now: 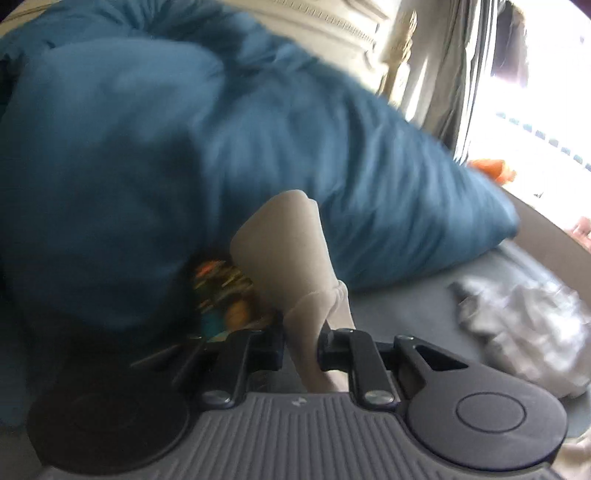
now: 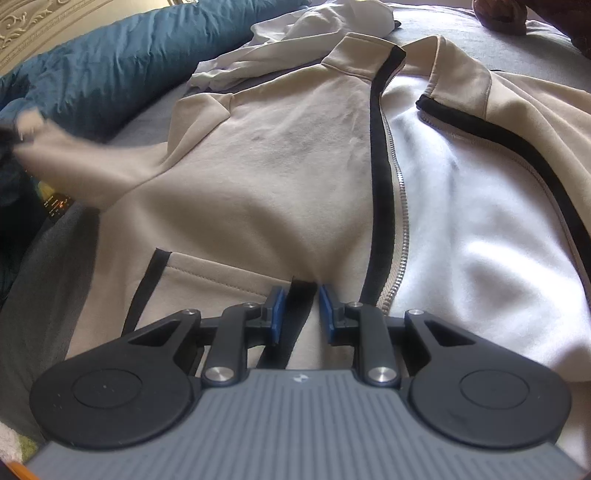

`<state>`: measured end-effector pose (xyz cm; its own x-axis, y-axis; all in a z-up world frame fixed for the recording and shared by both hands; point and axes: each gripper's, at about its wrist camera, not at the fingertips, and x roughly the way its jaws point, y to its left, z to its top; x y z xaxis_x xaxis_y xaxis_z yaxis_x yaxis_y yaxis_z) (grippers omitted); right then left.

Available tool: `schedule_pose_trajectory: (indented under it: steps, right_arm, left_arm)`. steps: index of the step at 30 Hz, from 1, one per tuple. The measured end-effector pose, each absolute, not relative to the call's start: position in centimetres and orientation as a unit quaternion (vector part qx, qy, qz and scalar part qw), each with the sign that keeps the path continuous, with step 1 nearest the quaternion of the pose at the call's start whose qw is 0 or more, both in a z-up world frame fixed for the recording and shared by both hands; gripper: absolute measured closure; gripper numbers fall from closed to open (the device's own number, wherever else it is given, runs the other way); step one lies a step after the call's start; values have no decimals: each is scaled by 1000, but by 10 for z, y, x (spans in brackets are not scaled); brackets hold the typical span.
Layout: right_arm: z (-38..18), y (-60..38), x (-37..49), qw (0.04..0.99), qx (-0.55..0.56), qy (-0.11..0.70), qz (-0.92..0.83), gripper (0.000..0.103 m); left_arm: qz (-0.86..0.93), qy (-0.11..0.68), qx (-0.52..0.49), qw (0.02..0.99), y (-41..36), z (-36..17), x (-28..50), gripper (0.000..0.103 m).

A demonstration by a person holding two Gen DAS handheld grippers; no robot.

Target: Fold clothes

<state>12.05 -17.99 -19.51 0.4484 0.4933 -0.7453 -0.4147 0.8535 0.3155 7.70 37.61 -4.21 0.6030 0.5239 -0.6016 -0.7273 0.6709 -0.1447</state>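
A beige zip jacket (image 2: 258, 166) with black trim lies front-up and unzipped on the bed, its white lining (image 2: 480, 221) showing. My right gripper (image 2: 301, 314) is shut on the bottom hem, where a black strip and beige cloth sit between the blue pads. The jacket's sleeve (image 2: 74, 162) is drawn up and out to the left. In the left wrist view that sleeve (image 1: 284, 251) rises as a beige cone out of my left gripper (image 1: 301, 347), which is shut on it. The picture is blurred.
A blue duvet (image 1: 184, 147) is bunched behind the sleeve and along the bed's far left side (image 2: 110, 66). A crumpled white garment (image 1: 528, 325) lies on the grey sheet (image 1: 406, 310); another white garment (image 2: 295, 29) lies past the collar. A colourful object (image 1: 221, 291) sits under the duvet.
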Motion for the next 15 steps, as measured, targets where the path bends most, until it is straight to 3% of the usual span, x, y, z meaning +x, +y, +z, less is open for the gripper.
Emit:
schedule_pose_trajectory:
  steps: [7,15]
  right_arm:
    - [-191,-180,119,852,32,449,267,83]
    - [-190,-179,120,851,27,449,273,83]
  left_arm:
    - [327,235,-107,909,339,-21,50,85]
    - [294,259,-73,917,319,-12,-17,81]
